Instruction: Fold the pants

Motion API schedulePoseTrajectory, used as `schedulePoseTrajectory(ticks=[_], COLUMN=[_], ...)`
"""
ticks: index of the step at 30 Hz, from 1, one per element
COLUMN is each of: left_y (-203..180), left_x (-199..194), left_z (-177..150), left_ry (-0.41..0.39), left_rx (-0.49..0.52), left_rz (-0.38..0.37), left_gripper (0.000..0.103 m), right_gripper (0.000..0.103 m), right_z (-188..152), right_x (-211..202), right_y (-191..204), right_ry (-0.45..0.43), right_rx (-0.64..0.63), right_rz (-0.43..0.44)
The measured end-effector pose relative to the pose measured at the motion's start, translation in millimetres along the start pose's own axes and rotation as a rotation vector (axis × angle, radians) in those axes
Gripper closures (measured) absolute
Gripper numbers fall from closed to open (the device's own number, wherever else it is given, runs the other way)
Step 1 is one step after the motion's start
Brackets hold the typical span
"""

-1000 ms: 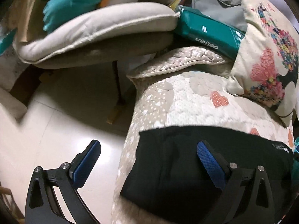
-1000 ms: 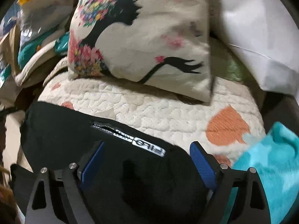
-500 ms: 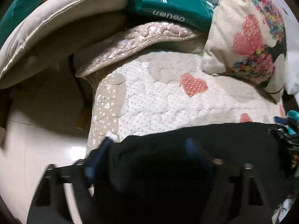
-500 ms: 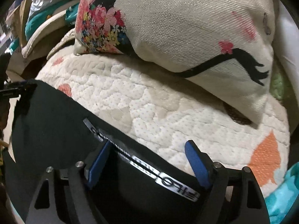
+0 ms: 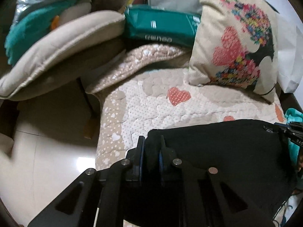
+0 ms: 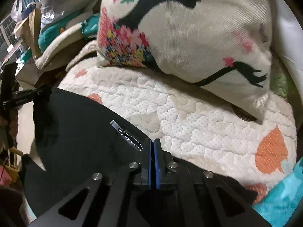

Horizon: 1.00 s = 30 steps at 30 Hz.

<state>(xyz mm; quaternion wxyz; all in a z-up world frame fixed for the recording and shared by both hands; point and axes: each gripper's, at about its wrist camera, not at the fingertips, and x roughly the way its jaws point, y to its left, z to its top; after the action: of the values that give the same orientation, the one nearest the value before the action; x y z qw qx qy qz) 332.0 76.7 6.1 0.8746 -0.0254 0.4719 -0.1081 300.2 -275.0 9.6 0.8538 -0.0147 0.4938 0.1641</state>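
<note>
Lower centre of each wrist view: left gripper (image 5: 151,151) and right gripper (image 6: 152,153) are clamped on opposite corners of the black pants' (image 5: 217,151) far edge. Pants lie crosswise on the heart-print quilt (image 5: 151,106), bulk toward the cameras; both hands equally near.

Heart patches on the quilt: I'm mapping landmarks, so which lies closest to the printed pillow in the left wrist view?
The big coral heart, just below the pillow; the others sit lower right.

Green pack (image 5: 161,25): I see white lettering, upside down, too blurred to read. Right tongs' arm at left view's edge: I read "DAS". Black pants (image 6: 79,132) label (image 6: 126,133): white print, unreadable.
</note>
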Motion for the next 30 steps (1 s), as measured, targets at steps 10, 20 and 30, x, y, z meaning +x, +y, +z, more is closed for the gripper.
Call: schedulePoseTrajectory(ticks=[10, 20, 30], left_y=[-23, -36, -32], left_x=[-98, -149, -137], left_z=[-40, -142, -227], left_ry=[-0.113, -0.096, 0.104], left_rx=[0.1, 0.159, 0.132], left_rz=[0.058, 0.063, 0.169], left_gripper=[0.091, 0.09, 0.082], right_gripper=[0.1, 0.1, 0.102], right_z=[-37, -143, -231], right_x=[-82, -122, -89], right_y=[31, 65, 80], right_ry=[-0.057, 0.017, 0.205], right_rx=[0.008, 0.023, 0.034], right_rz=[0.02, 0.035, -0.015])
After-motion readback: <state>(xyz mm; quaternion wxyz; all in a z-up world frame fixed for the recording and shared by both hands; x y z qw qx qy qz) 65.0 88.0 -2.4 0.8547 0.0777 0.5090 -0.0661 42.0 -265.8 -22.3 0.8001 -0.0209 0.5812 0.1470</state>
